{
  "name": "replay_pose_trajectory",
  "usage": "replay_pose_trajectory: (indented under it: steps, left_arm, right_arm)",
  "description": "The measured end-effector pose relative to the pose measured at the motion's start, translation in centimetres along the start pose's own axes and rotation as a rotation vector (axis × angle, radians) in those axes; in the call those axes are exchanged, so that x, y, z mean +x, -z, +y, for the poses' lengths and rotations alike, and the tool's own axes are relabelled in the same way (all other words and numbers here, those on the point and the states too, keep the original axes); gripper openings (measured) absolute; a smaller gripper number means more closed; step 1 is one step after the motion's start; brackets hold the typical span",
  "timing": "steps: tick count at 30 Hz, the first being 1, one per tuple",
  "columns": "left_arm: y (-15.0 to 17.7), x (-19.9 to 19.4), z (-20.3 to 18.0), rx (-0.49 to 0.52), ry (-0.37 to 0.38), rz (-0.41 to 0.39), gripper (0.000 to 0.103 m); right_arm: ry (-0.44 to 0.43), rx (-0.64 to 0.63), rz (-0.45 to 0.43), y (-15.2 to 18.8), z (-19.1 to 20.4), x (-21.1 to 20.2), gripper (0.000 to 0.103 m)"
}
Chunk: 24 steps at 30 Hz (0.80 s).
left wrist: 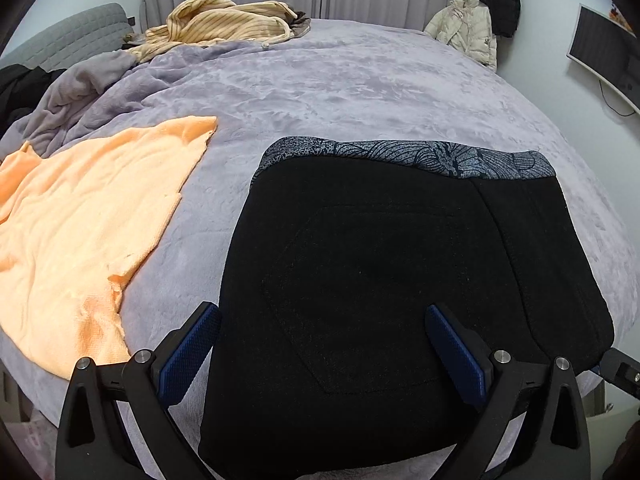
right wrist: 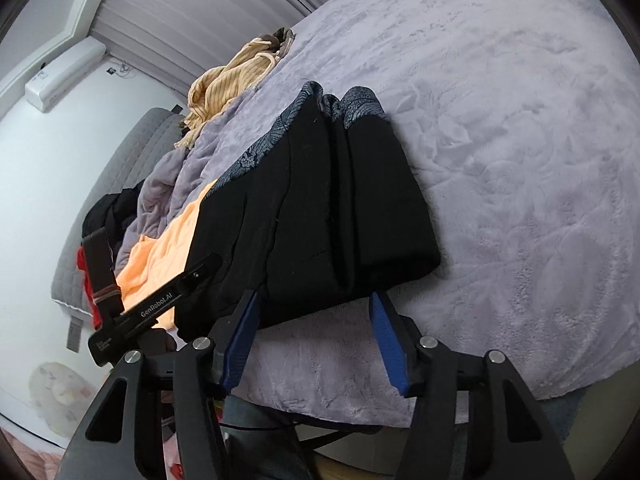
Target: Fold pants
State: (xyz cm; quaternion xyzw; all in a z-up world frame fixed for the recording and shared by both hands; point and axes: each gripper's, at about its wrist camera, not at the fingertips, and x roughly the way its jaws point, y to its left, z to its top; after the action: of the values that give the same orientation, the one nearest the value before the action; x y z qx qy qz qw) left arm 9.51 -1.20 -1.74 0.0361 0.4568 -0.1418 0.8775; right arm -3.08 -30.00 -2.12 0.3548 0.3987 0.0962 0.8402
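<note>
Black pants (left wrist: 380, 272) lie folded compact at frame centre on the bed (left wrist: 360, 92). Folding looks nearly done. Left gripper (left wrist: 320, 344) and right gripper (right wrist: 316, 340) are both spread, gripping nothing.

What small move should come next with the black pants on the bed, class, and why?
Probably draw both grippers back and clear. The black pants already lie in a compact fold on the purple blanket, and the left gripper and right gripper stand with jaws open, gripping nothing.
</note>
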Motion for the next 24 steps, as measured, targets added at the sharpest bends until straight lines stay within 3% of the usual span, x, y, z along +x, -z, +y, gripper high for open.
replay_pose_trajectory:
  steps: [4, 8, 10, 15, 20, 24]
  left_arm:
    - [0.0, -0.4, 0.0, -0.008, -0.001, 0.025, 0.102]
    - [0.3, -0.2, -0.2, 0.007, 0.005, 0.033, 0.102]
    - [0.5, -0.1, -0.4, 0.008, -0.003, 0.031, 0.102]
    - [0.7, -0.4, -0.8, 0.026, -0.021, 0.014, 0.102]
    - [0.6, -0.3, -0.5, 0.016, -0.009, 0.021, 0.102]
    - [0.6, -0.3, -0.4, 0.017, -0.014, 0.015, 0.102]
  right_arm:
    - [-0.108, 0.112, -0.029, -0.6, -0.9, 0.5, 0.041]
    - [-0.010, 0.003, -0.042, -0.5, 0.6, 0.5, 0.038]
    - [0.050, -0.030, -0.035, -0.1, 0.3, 1.3, 0.038]
    - [0.005, 0.026, -0.036, 0.1, -0.6, 0.5, 0.043]
    - [0.107, -0.086, -0.100, -0.1, 1.1, -2.2, 0.044]
    - [0.133, -0.162, -0.149, -0.7, 3.1, -3.6, 0.056]
